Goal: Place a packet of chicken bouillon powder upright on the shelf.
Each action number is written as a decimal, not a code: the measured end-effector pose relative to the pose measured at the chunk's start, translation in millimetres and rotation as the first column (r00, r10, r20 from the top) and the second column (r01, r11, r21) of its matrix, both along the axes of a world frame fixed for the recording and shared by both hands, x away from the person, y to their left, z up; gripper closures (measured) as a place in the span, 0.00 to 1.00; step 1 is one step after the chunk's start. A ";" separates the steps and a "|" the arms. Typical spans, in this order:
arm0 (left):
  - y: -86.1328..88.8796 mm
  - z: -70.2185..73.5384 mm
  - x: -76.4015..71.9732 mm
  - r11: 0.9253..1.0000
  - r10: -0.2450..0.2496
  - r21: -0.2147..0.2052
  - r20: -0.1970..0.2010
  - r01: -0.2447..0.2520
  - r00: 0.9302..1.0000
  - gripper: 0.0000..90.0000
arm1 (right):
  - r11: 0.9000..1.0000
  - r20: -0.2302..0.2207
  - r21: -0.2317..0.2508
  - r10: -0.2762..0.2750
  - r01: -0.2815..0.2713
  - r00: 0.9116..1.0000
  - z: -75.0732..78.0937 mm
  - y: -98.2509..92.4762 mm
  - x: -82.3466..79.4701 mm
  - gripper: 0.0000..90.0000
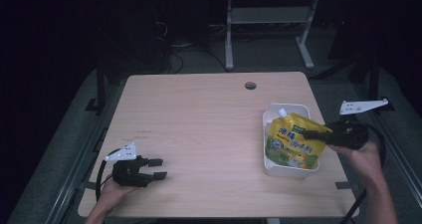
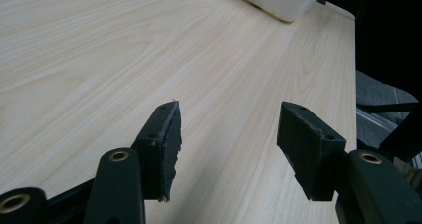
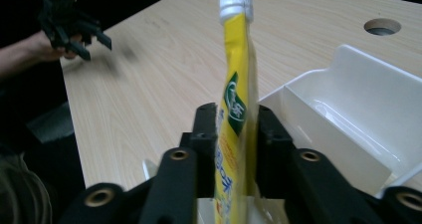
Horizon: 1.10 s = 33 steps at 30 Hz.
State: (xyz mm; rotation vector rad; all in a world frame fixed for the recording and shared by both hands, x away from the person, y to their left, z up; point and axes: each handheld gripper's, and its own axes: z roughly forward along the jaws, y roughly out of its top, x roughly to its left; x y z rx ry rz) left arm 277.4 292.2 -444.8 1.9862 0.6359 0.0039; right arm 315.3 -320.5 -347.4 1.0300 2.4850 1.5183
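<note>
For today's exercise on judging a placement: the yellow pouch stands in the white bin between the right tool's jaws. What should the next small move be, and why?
Probably open the right tool a little wider and draw it back from the yellow pouch. The pouch already sits inside the white bin, leaning upright with its white cap up, and the jaws flank it closely with hardly any gap, so backing straight away should avoid dragging it out.

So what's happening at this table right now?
A person holds a gripper in each hand. The right gripper has its jaws on either side of a yellow pouch with a white cap, which stands in a white bin near the table's right edge. Whether they press it is unclear. The left gripper sits open over bare wood at the near left, holding nothing.
</note>
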 end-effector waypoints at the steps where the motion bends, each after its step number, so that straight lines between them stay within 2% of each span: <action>1: 0.1 0.0 0.0 1.000 0.001 -0.001 -0.001 -0.001 1.000 0.47 | 1.000 -0.005 0.009 -0.005 0.005 1.000 0.3 -0.2 0.2 0.78; 4: 0.3 0.0 -0.2 1.000 0.002 0.000 -0.001 -0.002 1.000 0.47 | 0.999 -0.001 0.030 -0.036 0.036 0.999 3.7 -0.3 0.1 0.70; 7: 0.2 0.0 -0.3 1.000 0.003 0.002 0.000 -0.003 1.000 0.46 | 0.997 0.002 0.023 -0.071 0.071 0.997 9.2 -0.9 0.7 0.64; 14: -0.1 -0.1 -0.3 1.000 0.007 0.002 -0.001 -0.007 1.000 0.45 | 0.991 0.049 0.050 -0.130 0.127 0.990 28.6 -2.4 -2.1 0.61; 18: -0.5 -0.3 -0.1 1.000 0.008 0.002 -0.001 -0.008 1.000 0.45 | 0.990 0.077 0.076 -0.128 0.123 0.989 39.1 -0.9 -4.4 0.60; 26: -0.8 -0.3 -0.1 1.000 0.007 0.004 -0.003 -0.007 1.000 0.44 | 0.994 0.105 0.073 -0.090 0.082 0.990 55.0 14.2 -7.7 0.60; 33: -0.8 -0.2 -0.3 1.000 0.006 0.005 -0.003 -0.006 1.000 0.44 | 0.998 0.111 0.052 -0.050 0.044 0.993 58.3 31.7 -9.9 0.60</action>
